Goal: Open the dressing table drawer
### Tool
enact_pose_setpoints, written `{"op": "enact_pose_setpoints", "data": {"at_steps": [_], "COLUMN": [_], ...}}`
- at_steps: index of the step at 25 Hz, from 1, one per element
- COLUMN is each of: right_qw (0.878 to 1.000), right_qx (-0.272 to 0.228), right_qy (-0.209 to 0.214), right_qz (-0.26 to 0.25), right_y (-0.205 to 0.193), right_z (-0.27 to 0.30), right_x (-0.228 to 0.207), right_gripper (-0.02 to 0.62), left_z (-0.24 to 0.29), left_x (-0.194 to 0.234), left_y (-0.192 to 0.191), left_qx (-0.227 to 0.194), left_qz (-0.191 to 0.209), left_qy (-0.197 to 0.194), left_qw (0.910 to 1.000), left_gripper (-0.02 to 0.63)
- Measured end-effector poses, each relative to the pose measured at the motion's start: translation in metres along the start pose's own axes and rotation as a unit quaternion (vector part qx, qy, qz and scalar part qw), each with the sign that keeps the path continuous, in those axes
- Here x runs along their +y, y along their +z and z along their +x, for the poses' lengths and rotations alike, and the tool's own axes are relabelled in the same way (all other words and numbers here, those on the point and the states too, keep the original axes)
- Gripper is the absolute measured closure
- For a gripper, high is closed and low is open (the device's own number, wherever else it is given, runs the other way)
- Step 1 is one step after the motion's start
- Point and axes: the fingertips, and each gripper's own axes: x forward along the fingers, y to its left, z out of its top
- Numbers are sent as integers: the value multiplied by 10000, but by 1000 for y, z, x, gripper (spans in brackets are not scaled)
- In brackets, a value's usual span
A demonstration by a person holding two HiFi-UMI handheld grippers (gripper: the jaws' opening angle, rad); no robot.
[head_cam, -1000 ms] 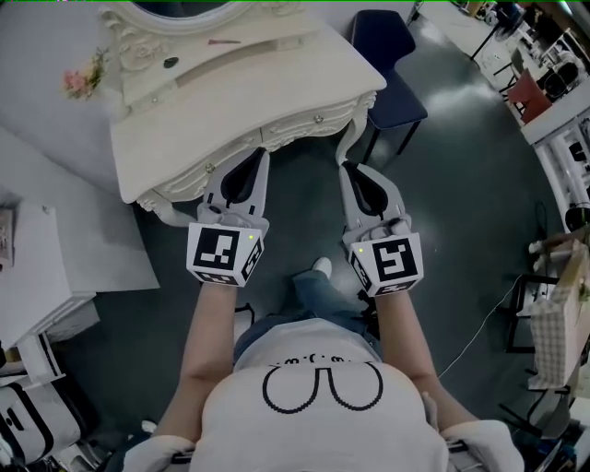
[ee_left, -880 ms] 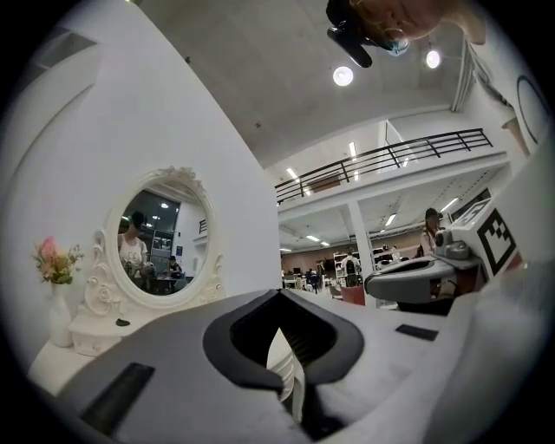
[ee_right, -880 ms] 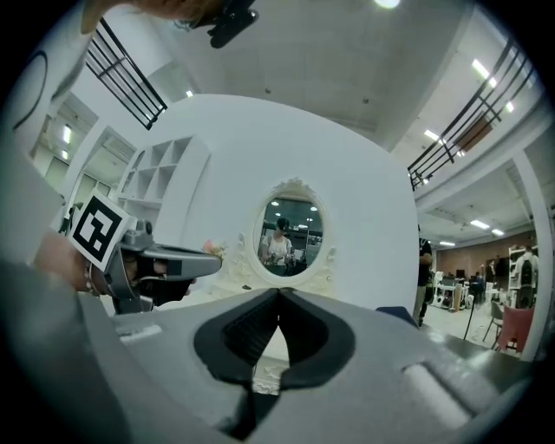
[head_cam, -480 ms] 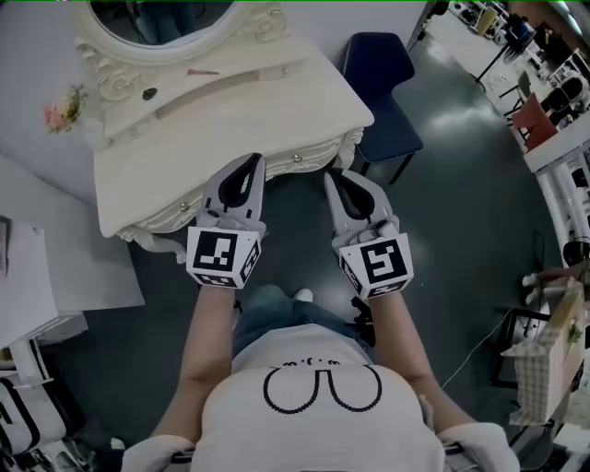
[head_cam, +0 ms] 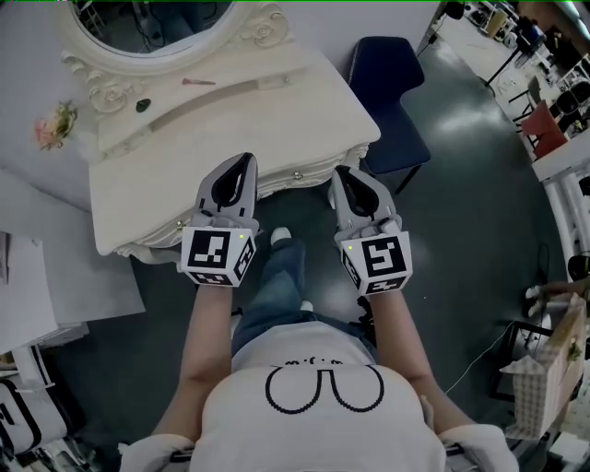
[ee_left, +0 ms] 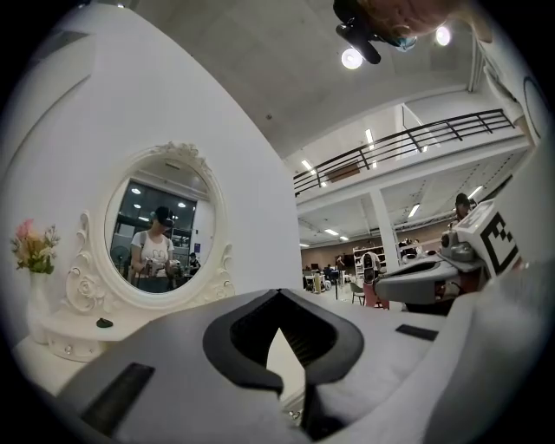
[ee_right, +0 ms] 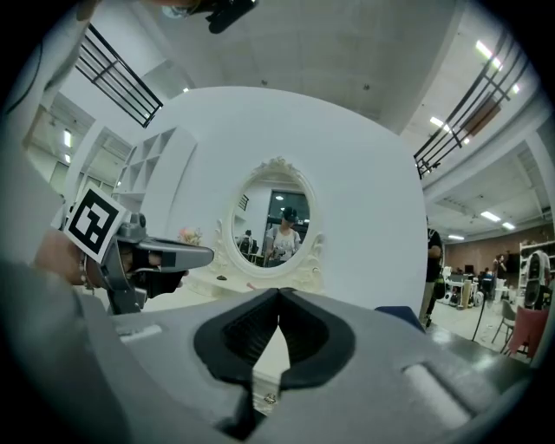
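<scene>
The cream dressing table (head_cam: pixel 230 120) with its oval mirror (head_cam: pixel 157 28) fills the upper left of the head view. Its carved drawer front (head_cam: pixel 267 189) faces me and carries small round knobs (head_cam: pixel 297 175), one of them further left (head_cam: pixel 179 224). My left gripper (head_cam: pixel 246 159) is shut and empty, its tips over the table's front edge. My right gripper (head_cam: pixel 342 170) is shut and empty too, just right of the middle knob, near the table's right corner. In the left gripper view the left gripper (ee_left: pixel 277 293) shows meeting tips; the right gripper (ee_right: pixel 278 290) frames a knob (ee_right: pixel 270 399) low between its jaws.
A dark blue chair (head_cam: pixel 392 83) stands right of the table. A flower posy (head_cam: pixel 51 127), a small dark object (head_cam: pixel 143 105) and a thin pink item (head_cam: pixel 198 81) lie on the tabletop. A white cabinet (head_cam: pixel 55 286) is at the left. My shoe (head_cam: pixel 279 237) is under the table's front.
Both grippers have moved forward toward the table's front, staying shut. The left one's tips now overlap the table edge, and my leg has stepped in beneath it.
</scene>
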Motion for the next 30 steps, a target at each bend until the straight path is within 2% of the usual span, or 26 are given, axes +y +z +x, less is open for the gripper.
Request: {"op": "enact_pose_setpoints", "data": {"at_steps": [9, 17, 22, 30], "right_qw": [9993, 9976, 9937, 9834], "right_qx": [300, 562, 1007, 1667], "right_qy": [172, 304, 386, 460], "right_qz": [110, 259, 302, 558], "right_y": [-14, -36, -66, -127], "right_z": [120, 240, 299, 365], "right_x": [-45, -73, -80, -94], "right_gripper": [595, 530, 471, 471], "left_z": [103, 192, 233, 266], "left_x": [72, 146, 184, 209], "left_y": [-14, -39, -54, -79], "left_qx": [-69, 67, 174, 364], "left_qz": [-212, -379, -448, -497], "left_qy": [162, 130, 91, 57], "left_qw": [9996, 9992, 9988, 9981], "left_gripper": [607, 607, 607, 607]}}
